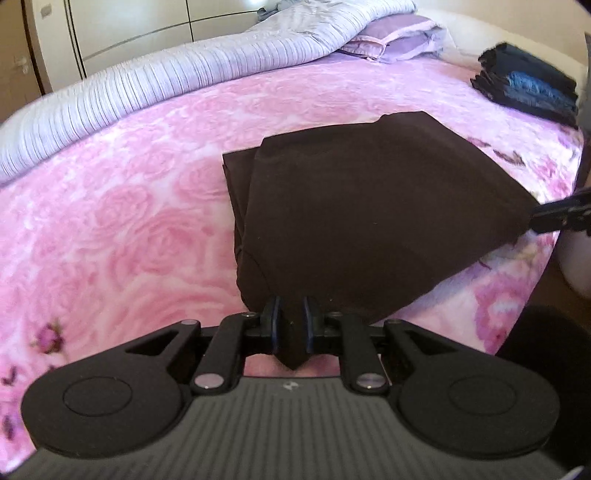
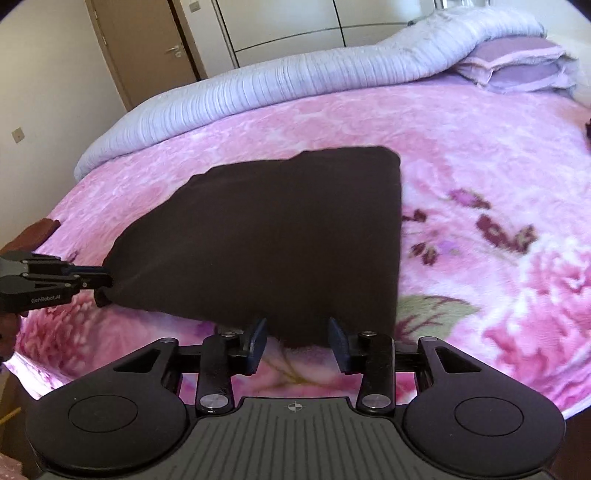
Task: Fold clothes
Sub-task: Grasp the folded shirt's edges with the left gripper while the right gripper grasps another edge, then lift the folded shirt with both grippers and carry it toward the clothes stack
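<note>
**Dark garment on the bed, held at one corner**

Folded dark brown cloth garment [image 2: 280, 236] lying on the pink rose-patterned bed blanket [image 2: 480, 155]. Left gripper [image 1: 291, 321]: fingers clamped on its near corner. Right gripper [image 2: 297, 341]: fingers apart, cloth edge between them, unpressed.

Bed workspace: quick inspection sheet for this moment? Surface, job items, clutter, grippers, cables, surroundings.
Surface: pink floral blanket covering the bed, flat.
Job's things: dark brown garment, partly folded, lying on the blanket near its front edge; a lower layer sticks out along one side in the left wrist view.
Clutter: stack of dark folded clothes at a far corner; rolled lilac duvet and a purple pillow along the back.
Grippers: left gripper shut on a garment corner; right gripper open, garment edge between its pads, which do not press it.
Cables: nothing seen.
Surroundings: brown door and pale wardrobe fronts behind the bed.
</note>
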Demonstrator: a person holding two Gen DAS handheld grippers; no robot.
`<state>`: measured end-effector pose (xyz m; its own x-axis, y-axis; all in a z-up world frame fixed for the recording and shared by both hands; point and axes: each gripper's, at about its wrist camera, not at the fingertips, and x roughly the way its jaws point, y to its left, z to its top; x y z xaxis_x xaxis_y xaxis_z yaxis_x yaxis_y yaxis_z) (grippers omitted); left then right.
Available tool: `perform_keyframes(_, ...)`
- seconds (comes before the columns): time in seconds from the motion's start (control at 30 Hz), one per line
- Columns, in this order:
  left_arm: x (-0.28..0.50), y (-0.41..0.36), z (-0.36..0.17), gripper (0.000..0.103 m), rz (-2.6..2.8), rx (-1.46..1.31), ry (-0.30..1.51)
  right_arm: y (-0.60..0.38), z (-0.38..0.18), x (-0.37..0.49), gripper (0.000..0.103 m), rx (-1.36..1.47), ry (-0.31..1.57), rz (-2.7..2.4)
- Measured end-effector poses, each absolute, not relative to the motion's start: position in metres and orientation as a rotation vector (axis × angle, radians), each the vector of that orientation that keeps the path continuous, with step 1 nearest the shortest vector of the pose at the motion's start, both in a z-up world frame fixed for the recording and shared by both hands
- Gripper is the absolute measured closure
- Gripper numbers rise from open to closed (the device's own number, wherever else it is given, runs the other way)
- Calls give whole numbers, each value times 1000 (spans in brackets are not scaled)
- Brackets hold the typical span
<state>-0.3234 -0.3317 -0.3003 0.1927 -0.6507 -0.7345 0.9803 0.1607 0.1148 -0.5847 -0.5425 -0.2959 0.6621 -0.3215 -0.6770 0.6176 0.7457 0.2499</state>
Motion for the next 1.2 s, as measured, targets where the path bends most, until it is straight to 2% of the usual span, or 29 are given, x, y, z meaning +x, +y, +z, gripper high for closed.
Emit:
perform_keyframes(0.13,-346,-324,-302,86,-1237,724,586,-533,-293,-593,40,490,657,-585)
perform_keyframes(0.2,-351,-326,-305,86,-1223,729,590,-529,-294,-595,38,491,664,-576)
perform_keyframes(0.9,-360,-329,-313,84,-1212,767,584,-516,-296,-584,35,457,699,-558)
perform_keyframes(1.0,-369,-324,-310,78,-1239,779,499,-510,-293,-576,35,327,739,-561)
perform_keyframes(1.07,-380,-318,-309,66,-1282,809,395,-502,-292,-567,35,183,774,-550)
perform_keyframes(1.2,-409,-316,-323,65,-1343,977,163,-479,-303,-545,35,-156,854,-503)
